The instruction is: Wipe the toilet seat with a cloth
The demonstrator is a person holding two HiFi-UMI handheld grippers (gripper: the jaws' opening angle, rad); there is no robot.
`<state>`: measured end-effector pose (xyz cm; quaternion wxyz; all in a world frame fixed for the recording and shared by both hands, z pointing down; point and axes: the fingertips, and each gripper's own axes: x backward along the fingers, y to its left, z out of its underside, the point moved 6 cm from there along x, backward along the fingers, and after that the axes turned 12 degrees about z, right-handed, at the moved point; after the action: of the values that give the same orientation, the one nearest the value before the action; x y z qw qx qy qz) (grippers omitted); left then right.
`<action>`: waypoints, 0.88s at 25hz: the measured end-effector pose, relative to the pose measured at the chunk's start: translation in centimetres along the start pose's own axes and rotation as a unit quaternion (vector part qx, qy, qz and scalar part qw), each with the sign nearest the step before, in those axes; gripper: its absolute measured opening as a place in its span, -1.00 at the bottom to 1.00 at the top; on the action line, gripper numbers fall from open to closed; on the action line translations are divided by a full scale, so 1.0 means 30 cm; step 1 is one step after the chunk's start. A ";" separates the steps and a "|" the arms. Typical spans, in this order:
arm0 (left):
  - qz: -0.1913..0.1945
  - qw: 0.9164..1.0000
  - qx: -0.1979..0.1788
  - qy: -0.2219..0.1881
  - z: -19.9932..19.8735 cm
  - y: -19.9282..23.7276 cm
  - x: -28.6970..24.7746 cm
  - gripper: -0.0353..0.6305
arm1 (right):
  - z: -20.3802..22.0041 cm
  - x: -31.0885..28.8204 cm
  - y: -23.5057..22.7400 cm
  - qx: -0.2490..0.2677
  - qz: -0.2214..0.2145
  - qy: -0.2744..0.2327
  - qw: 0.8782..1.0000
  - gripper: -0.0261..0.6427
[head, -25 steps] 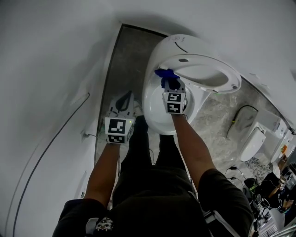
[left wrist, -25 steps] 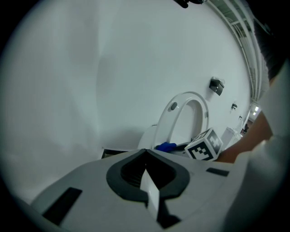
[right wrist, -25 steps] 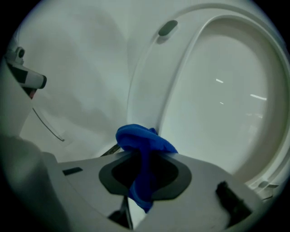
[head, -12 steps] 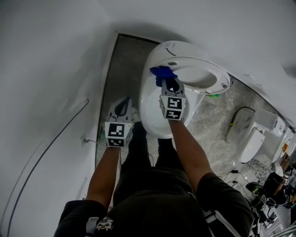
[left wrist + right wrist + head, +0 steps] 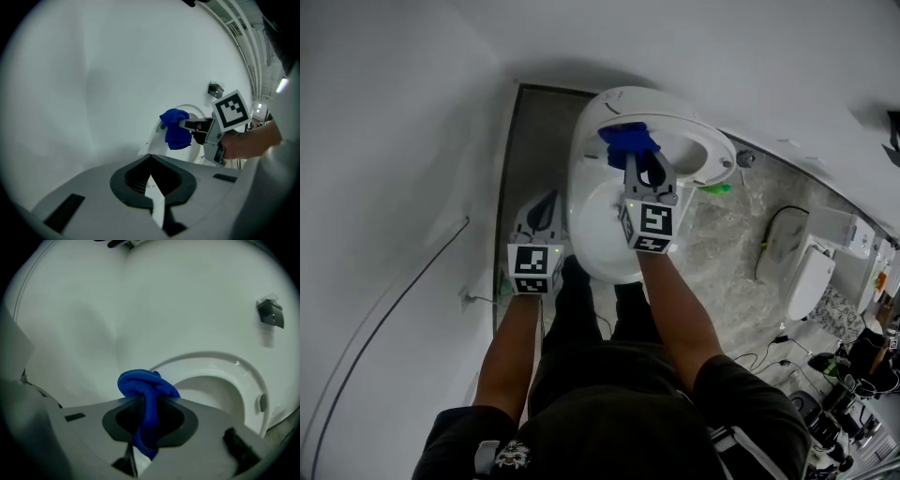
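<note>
The white toilet (image 5: 595, 230) stands below me with its seat (image 5: 717, 155) raised toward the wall. My right gripper (image 5: 643, 169) is shut on a bunched blue cloth (image 5: 628, 139), which sits against the upper left part of the raised seat. In the right gripper view the cloth (image 5: 147, 390) bulges out from between the closed jaws of that gripper (image 5: 144, 399), with the seat ring (image 5: 225, 359) just behind. My left gripper (image 5: 539, 211) hangs left of the bowl, shut and empty. Its own view shows its tips (image 5: 151, 174) closed and the cloth (image 5: 176, 129) ahead.
A white wall runs close along the left, with a cable (image 5: 394, 300) on it. A grey wall fitting (image 5: 271, 314) sits above the toilet. A green object (image 5: 717, 188) lies on the marbled floor to the right. Other white toilets (image 5: 811, 281) stand at far right.
My right gripper has lifted the blue cloth from the lower left edge of the raised seat up to its upper part. The left gripper has risen slightly beside the bowl.
</note>
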<state>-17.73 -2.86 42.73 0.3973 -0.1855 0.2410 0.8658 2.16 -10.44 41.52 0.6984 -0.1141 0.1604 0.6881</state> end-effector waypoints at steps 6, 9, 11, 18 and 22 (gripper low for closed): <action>0.005 0.999 -0.031 -0.014 -0.098 -0.037 -0.072 -0.87 | -0.068 0.069 -0.100 -0.010 0.001 -0.024 1.000 -0.70; 0.025 0.998 -0.056 -0.021 -0.137 -0.048 -0.119 -0.87 | -0.051 0.140 -0.132 -0.014 -0.011 -0.024 1.000 -0.70; 0.039 0.995 -0.095 -0.013 -0.172 -0.061 -0.156 -0.86 | -0.032 0.198 -0.142 0.002 -0.029 -0.020 0.999 -0.70; 0.051 0.969 -0.237 0.045 -0.326 -0.100 -0.276 -0.52 | 0.019 0.413 -0.222 -0.010 -0.065 0.012 0.998 -0.70; 0.061 0.945 -0.308 0.086 -0.381 -0.128 -0.354 -0.40 | 0.050 0.512 -0.255 -0.024 -0.074 0.030 0.997 -0.70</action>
<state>-6.73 -13.51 37.81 0.2448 -0.3577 0.0065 0.9012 9.91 4.13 36.60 0.7395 -0.1630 0.1552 0.6344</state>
